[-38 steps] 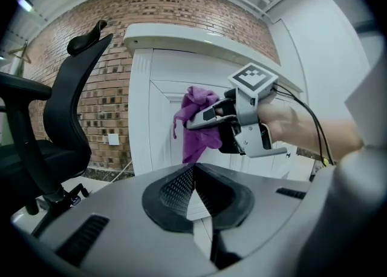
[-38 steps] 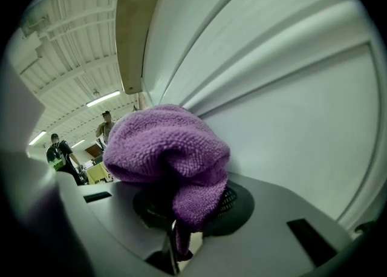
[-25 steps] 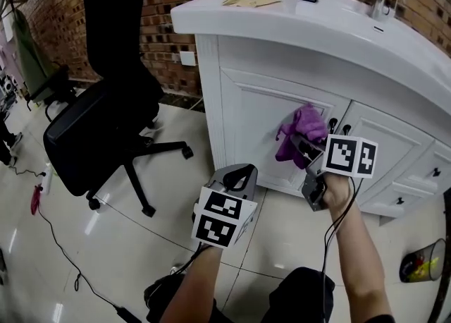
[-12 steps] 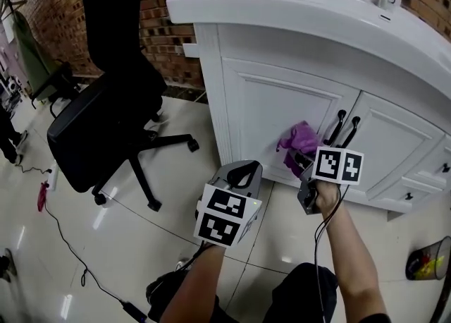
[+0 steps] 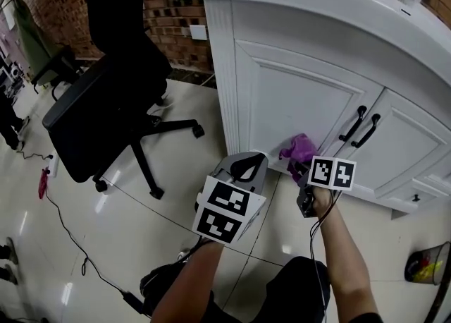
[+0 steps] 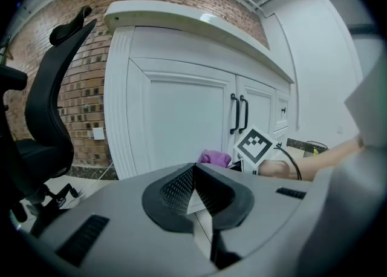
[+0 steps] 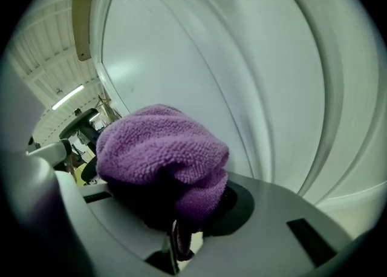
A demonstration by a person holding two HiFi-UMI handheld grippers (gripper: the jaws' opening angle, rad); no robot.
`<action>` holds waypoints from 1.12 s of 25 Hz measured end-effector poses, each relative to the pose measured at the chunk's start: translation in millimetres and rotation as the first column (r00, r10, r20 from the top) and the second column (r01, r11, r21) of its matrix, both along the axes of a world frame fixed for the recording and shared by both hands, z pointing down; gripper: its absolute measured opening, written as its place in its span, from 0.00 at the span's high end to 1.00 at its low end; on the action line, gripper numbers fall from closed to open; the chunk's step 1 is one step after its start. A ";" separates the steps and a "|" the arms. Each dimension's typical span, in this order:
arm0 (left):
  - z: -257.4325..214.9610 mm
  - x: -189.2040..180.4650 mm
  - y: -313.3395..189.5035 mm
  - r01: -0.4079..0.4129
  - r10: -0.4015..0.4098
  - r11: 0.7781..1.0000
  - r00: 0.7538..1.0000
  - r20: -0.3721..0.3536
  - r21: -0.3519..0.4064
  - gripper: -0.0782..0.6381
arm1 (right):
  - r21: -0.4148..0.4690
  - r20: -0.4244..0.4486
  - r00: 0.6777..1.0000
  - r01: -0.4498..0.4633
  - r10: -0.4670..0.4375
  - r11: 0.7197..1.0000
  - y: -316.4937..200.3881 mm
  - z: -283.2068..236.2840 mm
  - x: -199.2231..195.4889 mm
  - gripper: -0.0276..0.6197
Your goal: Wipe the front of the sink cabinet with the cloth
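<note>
The right gripper (image 5: 303, 172) clamps the purple cloth (image 5: 297, 149) in a wad, pressing it low against the cabinet door (image 5: 296, 96) to wipe there. The left gripper (image 5: 242, 166), jaws together and empty, hangs short of the door, likely as a spare.

Right gripper (image 5: 301, 170) reaches forward, clamped on the cloth (image 5: 299, 149); left gripper (image 5: 244, 166) hangs back, fingers (image 6: 174, 189) together.
</note>
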State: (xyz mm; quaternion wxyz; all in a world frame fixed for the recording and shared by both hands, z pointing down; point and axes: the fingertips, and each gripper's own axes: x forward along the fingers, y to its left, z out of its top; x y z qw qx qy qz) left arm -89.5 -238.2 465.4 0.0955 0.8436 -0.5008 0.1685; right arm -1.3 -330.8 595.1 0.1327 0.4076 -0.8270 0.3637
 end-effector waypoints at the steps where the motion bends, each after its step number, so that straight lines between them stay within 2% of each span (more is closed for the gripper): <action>1: 0.6 -1.8 -0.2 0.001 -0.001 1.000 1.000 0.003 -0.001 0.88 | -0.012 -0.002 1.000 -0.002 0.002 1.000 -0.8 7.0 -1.3 0.86; 5: 2.8 -14.3 -1.7 0.018 -0.018 1.000 1.000 0.019 -0.007 0.88 | -0.037 -0.028 1.000 -0.003 0.002 0.999 -3.3 30.2 -8.5 0.87; 13: 9.6 -17.7 -2.6 0.014 -0.013 1.000 0.999 0.029 -0.026 0.88 | -0.002 -0.120 0.993 -0.008 0.008 1.000 -6.3 55.1 -23.5 0.87; 18: 7.1 -23.0 -3.0 0.024 -0.023 0.999 0.999 0.032 -0.027 0.88 | -0.025 -0.174 0.984 0.032 -0.036 0.999 -7.7 67.5 -46.6 0.87; 23: -2.8 -43.2 -3.4 0.076 -0.076 0.997 0.996 0.045 -0.010 0.88 | -0.035 -0.164 0.982 0.087 -0.091 0.996 -13.4 63.9 -89.4 0.87; 28: -6.9 -61.4 1.1 0.108 -0.107 0.994 0.992 0.063 -0.006 0.88 | -0.020 -0.114 0.984 0.136 -0.137 0.991 -12.5 46.6 -121.8 0.87</action>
